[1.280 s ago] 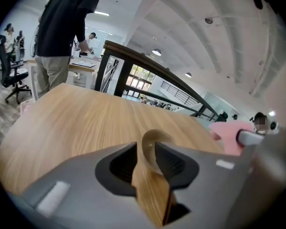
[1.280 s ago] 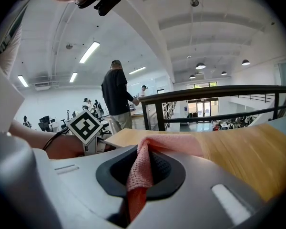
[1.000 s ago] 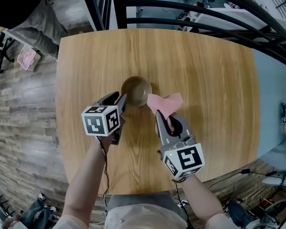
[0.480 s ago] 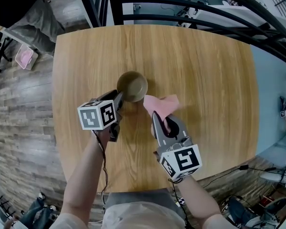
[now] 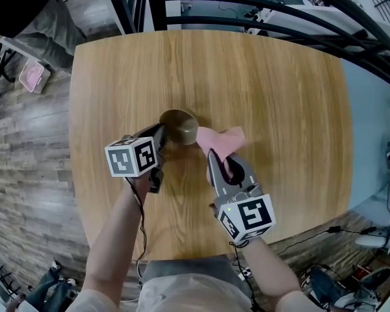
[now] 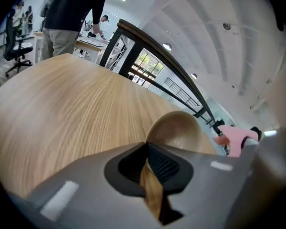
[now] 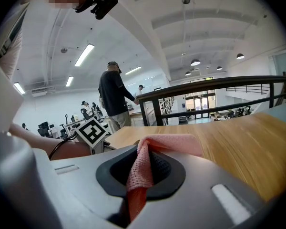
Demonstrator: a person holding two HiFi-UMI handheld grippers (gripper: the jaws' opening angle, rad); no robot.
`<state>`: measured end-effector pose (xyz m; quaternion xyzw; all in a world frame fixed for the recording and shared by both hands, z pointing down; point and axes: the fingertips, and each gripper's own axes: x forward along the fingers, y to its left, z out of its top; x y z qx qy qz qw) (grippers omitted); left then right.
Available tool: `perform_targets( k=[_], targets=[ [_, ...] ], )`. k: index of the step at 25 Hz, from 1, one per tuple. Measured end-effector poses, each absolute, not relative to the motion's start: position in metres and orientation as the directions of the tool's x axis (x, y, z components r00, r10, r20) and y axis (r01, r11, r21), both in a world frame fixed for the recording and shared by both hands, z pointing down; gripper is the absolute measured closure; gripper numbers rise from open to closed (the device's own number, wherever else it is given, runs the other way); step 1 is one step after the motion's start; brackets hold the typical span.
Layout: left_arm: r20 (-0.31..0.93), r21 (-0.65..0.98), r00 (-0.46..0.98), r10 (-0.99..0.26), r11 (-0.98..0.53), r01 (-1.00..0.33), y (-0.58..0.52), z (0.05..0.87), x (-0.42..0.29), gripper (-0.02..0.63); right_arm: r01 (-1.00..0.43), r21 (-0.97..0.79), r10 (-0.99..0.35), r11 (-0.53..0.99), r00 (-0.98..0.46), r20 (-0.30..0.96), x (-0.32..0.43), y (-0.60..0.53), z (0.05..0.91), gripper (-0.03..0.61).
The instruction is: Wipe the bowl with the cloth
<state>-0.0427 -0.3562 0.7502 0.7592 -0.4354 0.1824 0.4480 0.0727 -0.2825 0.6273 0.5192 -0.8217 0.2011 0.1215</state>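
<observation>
Here, the bowl (image 5: 179,126) sits near the middle of the wooden table (image 5: 279,77). It is small and tan, and it looks tipped rather than flat, with its near rim raised. That rim runs between the pads of the left gripper (image 5: 162,135), whose jaws have just been closing. In the left gripper view they pinch the thin edge of the bowl, and its hollow shows beyond them. Just to the bowl's right hangs the pink cloth (image 5: 222,140), one end clamped in the right gripper (image 5: 216,156). The right gripper view shows the knitted fabric squeezed between the pads, its free part folded over in front. Whether the cloth's edge touches the bowl's side or only comes close, I cannot tell.

As I judge it, the setting-up is done: the bowl is steadied and the cloth is in hand. The wiping itself is all still to do, since the cloth is not inside the bowl.

No writing can be read. The marker cubes (image 5: 133,160) carry only black-and-white square patterns, and neither bowl nor cloth shows a label. Beyond the table are a dark railing (image 5: 247,12), a wood-look floor (image 5: 26,148) and a person (image 7: 113,97) standing well off.
</observation>
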Motion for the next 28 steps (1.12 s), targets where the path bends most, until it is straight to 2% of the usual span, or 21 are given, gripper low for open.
perform_targets(
  k=[12,23,28],
  targets=[
    [0.645,0.442,0.545,-0.535,-0.321,-0.838,-0.344,0.705,-0.042,0.609,-0.907,-0.175,-0.820,0.382,-0.420,0.390,0.075,-0.274,0.598,0.563],
    [0.569,0.381,0.548,-0.613,-0.394,-0.836,-0.324,0.597,-0.061,0.610,-0.900,-0.146,-0.850,0.411,-0.436,0.296,0.072,-0.267,0.518,0.563],
    [0.578,0.315,0.502,-0.643,-0.392,-0.864,-0.305,0.550,-0.073,0.611,-0.894,-0.126,-0.863,0.430,-0.448,0.233,0.069,-0.253,0.468,0.563]
  ],
)
